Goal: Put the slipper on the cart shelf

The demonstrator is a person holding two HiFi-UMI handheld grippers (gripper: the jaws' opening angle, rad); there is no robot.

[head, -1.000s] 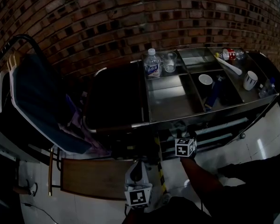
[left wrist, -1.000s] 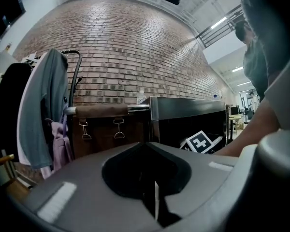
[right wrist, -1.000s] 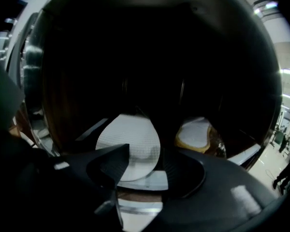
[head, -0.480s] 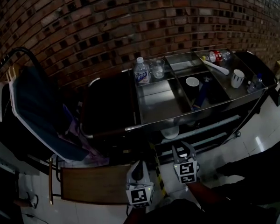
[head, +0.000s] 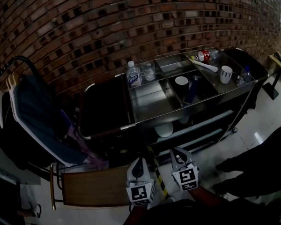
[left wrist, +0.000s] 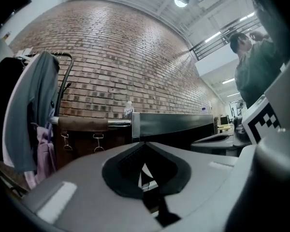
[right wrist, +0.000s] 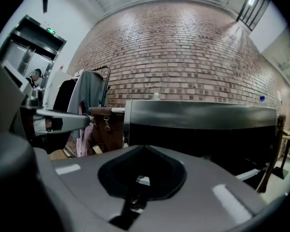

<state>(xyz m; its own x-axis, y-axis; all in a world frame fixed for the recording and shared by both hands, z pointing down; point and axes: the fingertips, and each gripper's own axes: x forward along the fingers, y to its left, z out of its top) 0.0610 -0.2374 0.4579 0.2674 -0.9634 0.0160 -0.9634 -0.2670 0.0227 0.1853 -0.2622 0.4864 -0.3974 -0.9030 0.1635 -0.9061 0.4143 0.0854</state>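
Observation:
The slipper (head: 165, 130), pale and rounded, lies on the lower shelf of the steel cart (head: 152, 114), under the top trays. Both grippers hang low in the head view, well short of the cart. My right gripper (head: 177, 152) is shut with nothing between its jaws and points toward the shelf. My left gripper (head: 139, 161) is beside it, also shut and empty. In the right gripper view the closed right gripper (right wrist: 144, 148) faces the cart's dark side (right wrist: 198, 129). In the left gripper view the closed left gripper (left wrist: 144, 144) does too. The slipper shows in neither gripper view.
The cart's top trays hold a water bottle (head: 133, 74), a glass (head: 148, 71), a white bowl (head: 181, 81), a white cup (head: 226, 74) and a red can (head: 203, 55). A clothes rack with a blue garment (head: 37, 111) stands left, a wooden board (head: 91, 186) below it. A brick wall is behind.
My right gripper has pulled back from the cart's lower shelf toward me and its jaws have closed empty. The slipper stays on the shelf. The left gripper has barely moved.

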